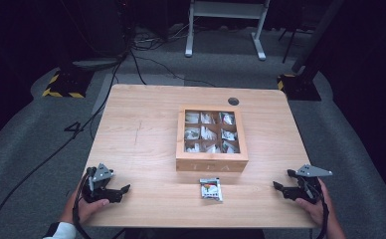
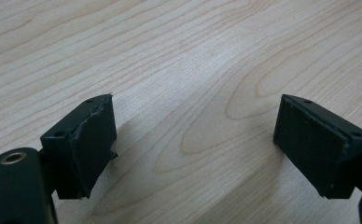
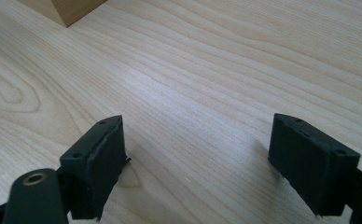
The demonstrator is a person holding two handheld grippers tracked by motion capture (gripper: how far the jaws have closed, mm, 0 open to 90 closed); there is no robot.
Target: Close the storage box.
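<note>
- The tea packet (image 1: 211, 189) sits on the surface (image 1: 141, 144) about midway between the left tongs (image 1: 124, 190) and right tongs (image 1: 276, 186), touching neither.
- Both tongs are spread wide, nothing pinched.
- The high view gets the packet plus the tea box (image 1: 211, 165) just behind it; the right gripper view catches a box corner (image 3: 62, 9), and the left gripper view has plain wood between its pads.

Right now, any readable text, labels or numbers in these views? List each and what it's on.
"TEA": letters on the front face of the wooden tea box, faint but legible in the high view.
Tea packet on the table in front of the box: printed label, too small and blurred to read.
Packets inside the box compartments: no print readable.
</note>
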